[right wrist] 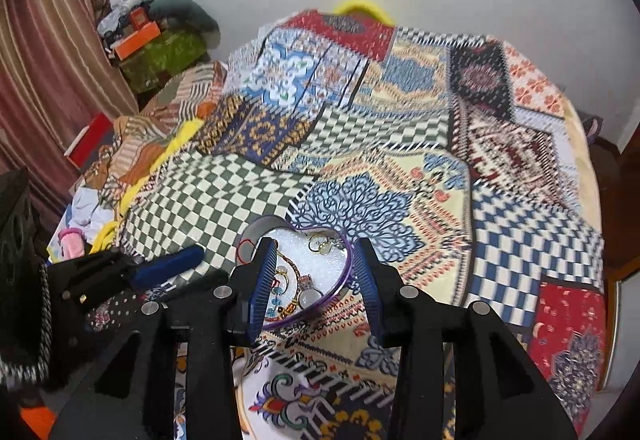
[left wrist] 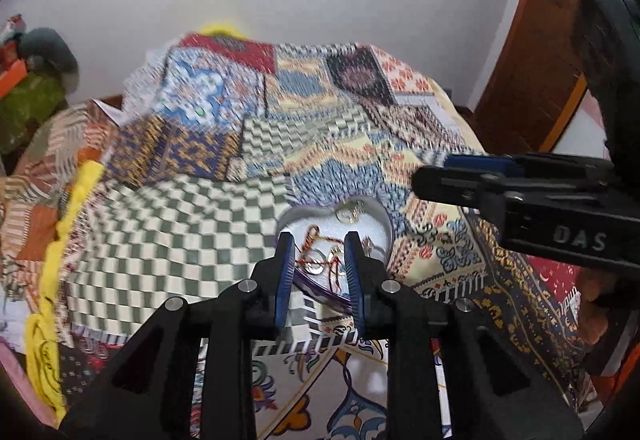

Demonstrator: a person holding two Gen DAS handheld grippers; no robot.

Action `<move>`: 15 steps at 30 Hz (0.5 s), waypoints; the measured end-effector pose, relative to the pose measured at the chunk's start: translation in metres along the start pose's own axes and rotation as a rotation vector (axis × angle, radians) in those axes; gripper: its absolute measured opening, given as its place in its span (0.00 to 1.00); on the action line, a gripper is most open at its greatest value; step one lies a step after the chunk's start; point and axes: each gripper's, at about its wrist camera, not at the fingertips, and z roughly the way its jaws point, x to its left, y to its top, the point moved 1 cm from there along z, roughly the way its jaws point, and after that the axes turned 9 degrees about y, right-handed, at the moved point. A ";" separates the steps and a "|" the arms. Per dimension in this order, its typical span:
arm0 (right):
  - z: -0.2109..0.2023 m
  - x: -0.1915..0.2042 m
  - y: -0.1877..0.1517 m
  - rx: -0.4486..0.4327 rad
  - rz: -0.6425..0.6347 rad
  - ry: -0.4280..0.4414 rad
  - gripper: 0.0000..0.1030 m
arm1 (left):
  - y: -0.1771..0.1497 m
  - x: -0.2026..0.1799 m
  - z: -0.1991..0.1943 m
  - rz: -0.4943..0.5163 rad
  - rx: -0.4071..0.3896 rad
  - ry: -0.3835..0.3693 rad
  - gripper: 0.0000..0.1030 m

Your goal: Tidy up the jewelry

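Observation:
A heart-shaped box (left wrist: 376, 218) with a purple rim and white lining lies on the patterned bedspread (left wrist: 224, 168). It holds several pieces of jewelry: gold rings (right wrist: 322, 245), a red thread bracelet (left wrist: 320, 240) and beaded pieces (right wrist: 288, 296). My left gripper (left wrist: 319, 244) is open and empty, its fingers just over the box's near side. My right gripper (right wrist: 314, 248) is open and empty, its fingers astride the box (right wrist: 280, 230). The right gripper also shows at the right of the left wrist view (left wrist: 472, 176), and the left gripper at the left of the right wrist view (right wrist: 168, 264).
The bedspread (right wrist: 400, 168) covers the whole bed. A yellow cloth (left wrist: 68, 224) runs along its left edge. Clutter, an orange box (right wrist: 134, 36) and a green bundle (right wrist: 168, 52) sit at the back left by a curtain. A wooden door (left wrist: 540, 52) stands at the right.

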 end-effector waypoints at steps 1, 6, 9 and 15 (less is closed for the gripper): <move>-0.007 0.003 -0.001 -0.016 -0.005 -0.002 0.36 | 0.002 0.001 -0.007 -0.002 -0.018 0.009 0.23; -0.054 0.022 -0.006 -0.133 -0.043 -0.023 0.36 | 0.013 0.003 -0.063 -0.007 -0.145 0.049 0.23; -0.087 0.037 -0.010 -0.219 -0.062 -0.024 0.36 | 0.017 0.001 -0.103 -0.008 -0.234 0.055 0.23; -0.163 0.072 -0.021 -0.433 -0.107 -0.028 0.36 | 0.019 -0.011 -0.193 0.010 -0.441 0.080 0.26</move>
